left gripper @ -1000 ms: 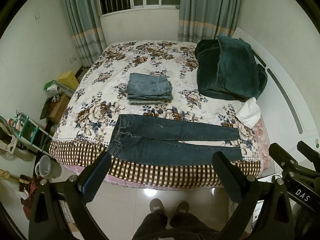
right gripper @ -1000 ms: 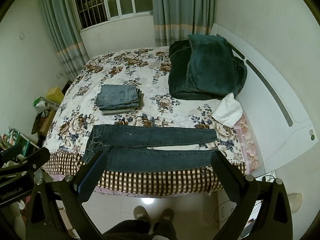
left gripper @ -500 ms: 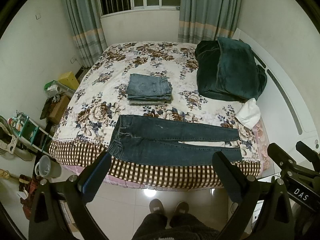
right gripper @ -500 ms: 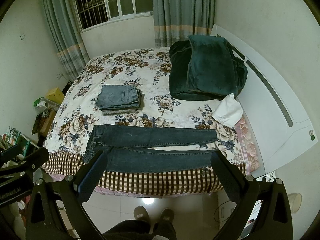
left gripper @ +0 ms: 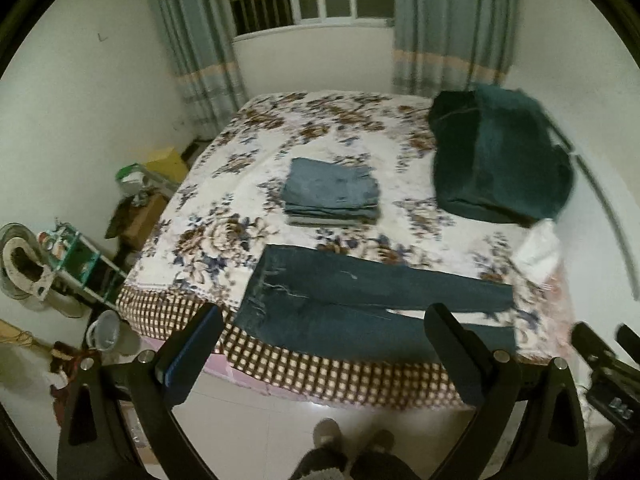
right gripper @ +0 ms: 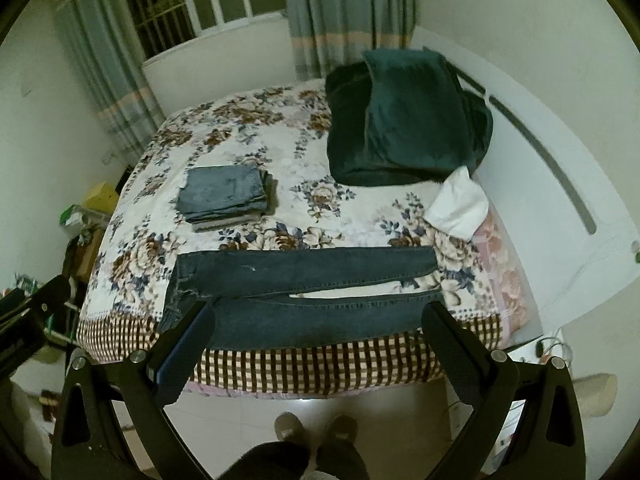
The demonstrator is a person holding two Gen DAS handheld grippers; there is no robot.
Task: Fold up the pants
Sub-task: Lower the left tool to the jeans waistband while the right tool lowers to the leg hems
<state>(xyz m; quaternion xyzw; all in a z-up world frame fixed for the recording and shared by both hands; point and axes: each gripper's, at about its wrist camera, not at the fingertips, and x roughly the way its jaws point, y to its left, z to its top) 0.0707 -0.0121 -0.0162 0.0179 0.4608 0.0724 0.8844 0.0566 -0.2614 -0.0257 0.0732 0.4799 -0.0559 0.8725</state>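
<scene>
Left gripper (left gripper: 324,320): jaws spread wide, holding nothing, above the floor short of the bed (left gripper: 328,376).
Right gripper (right gripper: 316,320): jaws likewise spread and empty.
Jeans (right gripper: 304,292): just beyond both jaw pairs, flat along the bed's near edge, waist left, legs right, slightly apart; unfolded.
Folded stack (right gripper: 224,194): further out, past the jeans.
Green blanket (right gripper: 404,116): far right, by the headboard; white cloth (right gripper: 460,204) beside it.
Risk: the jeans lie at the very edge, so an uneven lift, or a pinch catching only one layer, could slide them to the floor.
Containers: none close; items left of the bed too blurred to identify.
</scene>
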